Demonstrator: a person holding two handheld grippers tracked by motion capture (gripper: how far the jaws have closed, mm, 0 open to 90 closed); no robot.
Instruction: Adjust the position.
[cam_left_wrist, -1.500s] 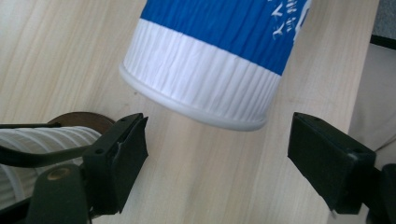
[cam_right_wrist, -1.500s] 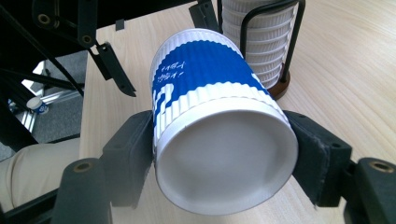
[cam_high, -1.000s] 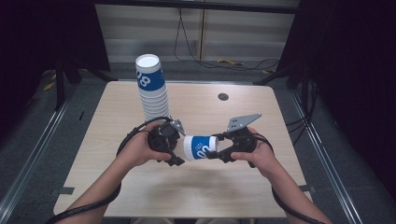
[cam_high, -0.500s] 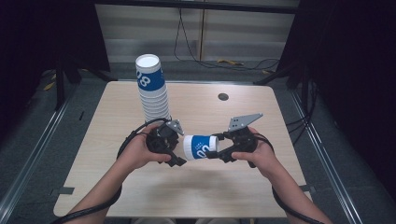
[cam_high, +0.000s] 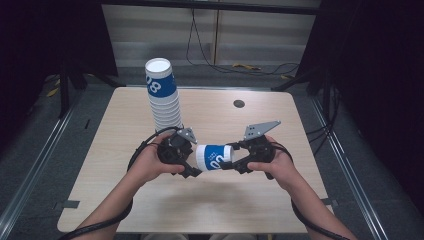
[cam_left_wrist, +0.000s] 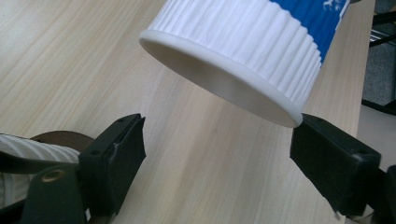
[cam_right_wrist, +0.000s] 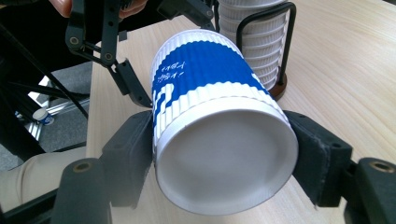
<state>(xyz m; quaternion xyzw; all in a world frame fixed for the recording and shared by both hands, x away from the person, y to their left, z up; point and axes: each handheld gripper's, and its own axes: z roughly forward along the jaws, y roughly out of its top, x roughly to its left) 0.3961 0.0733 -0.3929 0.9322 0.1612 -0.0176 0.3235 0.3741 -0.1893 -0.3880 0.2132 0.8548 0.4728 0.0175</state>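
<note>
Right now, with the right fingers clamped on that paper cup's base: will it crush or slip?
The paper cup looks thin-walled, so probably crushable, though its closed base likely stiffens it where the right gripper clamps. The ribbed wall should resist slipping. Laid down, it would probably roll.

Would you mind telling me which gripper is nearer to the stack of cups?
Left. The left gripper sits just in front of the stack; the right gripper is farther off, holding the loose cup.
</note>
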